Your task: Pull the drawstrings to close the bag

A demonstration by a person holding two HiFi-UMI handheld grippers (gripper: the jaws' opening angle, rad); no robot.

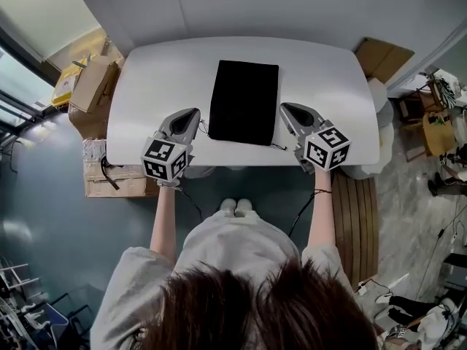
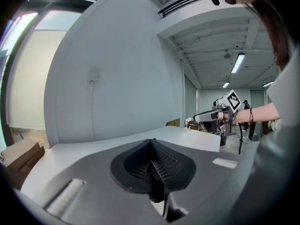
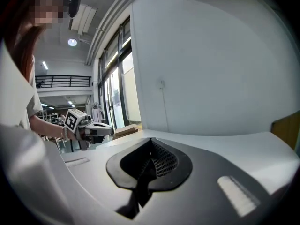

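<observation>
Nearest, dark brown hair (image 1: pixel 241 308) over a loose grey cloth top (image 1: pixel 233 243); two bare forearms stretched away to the far side, one to each tool; one thin dark band on the right wrist (image 1: pixel 322 191).

Two grippers, both of smooth grey moulded plastic narrowing to a rounded beak: left gripper (image 1: pixel 191 114) and right gripper (image 1: pixel 287 109), each with one white cube printed in black square markers, left cube (image 1: pixel 166 159) and right cube (image 1: pixel 327 148); inner pads black with a fine grid texture, seen in the gripper views; jaws of both pressed together tip to tip, nothing between them, nothing held.

One black rectangular fabric bag (image 1: pixel 244 102), matte and flat, on one white round-cornered table (image 1: pixel 160 79), long side running near to far, about the middle of the top, between the two grippers and apart from both; mouth end nearest the person.

Two thin dark drawstrings at the near corners: left drawstring (image 1: pixel 202 128) just beside the left gripper, right drawstring (image 1: pixel 278 146) trailing toward the right gripper; contact with either not clear.

Two white shoe toes (image 1: pixel 236 205) under the near table edge; brown cardboard boxes (image 1: pixel 93 82) on the floor at left, at least two; one more brown box (image 1: pixel 379 55) at far right; one slatted wooden panel (image 1: pixel 357 217) at right.
</observation>
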